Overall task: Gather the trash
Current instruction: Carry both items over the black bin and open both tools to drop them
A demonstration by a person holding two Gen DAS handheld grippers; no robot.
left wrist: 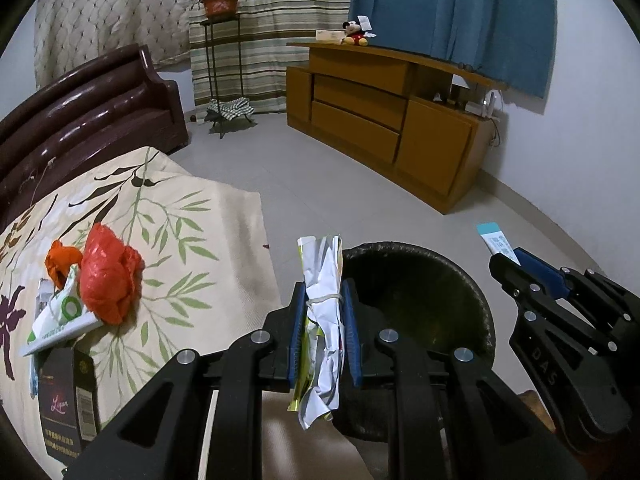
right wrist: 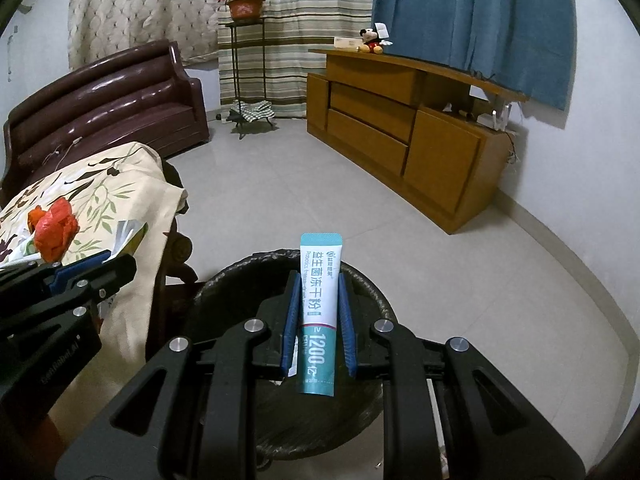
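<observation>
Left wrist, bin [left wrist: 486, 320] bottom dark, possibly empty

Two hand-held grippers [left wrist: 324, 292] [right wrist: 318, 300] — one bin [left wrist: 416, 252], one sachet [right wrist: 320, 300], one crumpled wrapper [left wrist: 326, 320].

Ahead of me a wooden cabinet [right wrist: 404, 128] stands on pale floor tiles [right wrist: 320, 196]; a maroon sofa [right wrist: 116, 108] sits to its left, and curtains [right wrist: 280, 36] hang behind.

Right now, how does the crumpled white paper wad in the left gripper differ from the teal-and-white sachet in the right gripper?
The crumpled white paper wad is creased, irregular and bound by a rubber band; the teal-and-white sachet is flat, smooth and printed. Both stand upright, clamped by the left gripper and right gripper by the black-lined bin.
</observation>
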